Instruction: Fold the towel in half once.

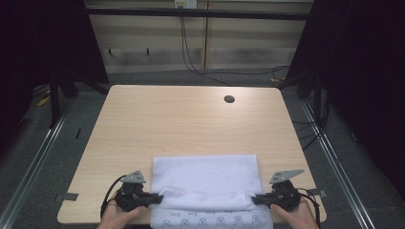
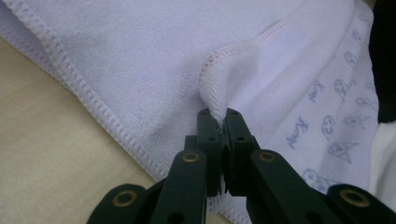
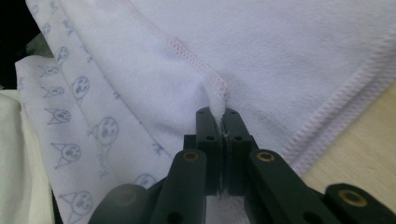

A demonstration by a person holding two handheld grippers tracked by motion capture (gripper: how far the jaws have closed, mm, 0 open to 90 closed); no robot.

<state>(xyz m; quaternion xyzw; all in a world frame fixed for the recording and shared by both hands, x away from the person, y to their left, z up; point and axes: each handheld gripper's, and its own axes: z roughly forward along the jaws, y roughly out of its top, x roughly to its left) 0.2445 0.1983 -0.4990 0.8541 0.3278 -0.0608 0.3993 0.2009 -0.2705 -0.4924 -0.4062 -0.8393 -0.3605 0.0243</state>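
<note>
Towel [image 1: 205,183] pinched at both side edges by the two grippers, near the front edge of the table [image 1: 191,124].

The white towel lies folded on the wooden table, and its front part, printed with small blue cat faces, hangs over the table edge toward the person. The left gripper [image 1: 157,197] has its jaws pressed together on a stitched hem of the towel at the left side; in the left gripper view [image 2: 218,114] the cloth rises in a small peak between the black jaws. The right gripper [image 1: 255,199] is clamped in the same way on the hem at the right side, and the right gripper view [image 3: 217,112] shows the pink-stitched edge squeezed between its jaws. Both grippers sit low, just above the table surface.
</note>
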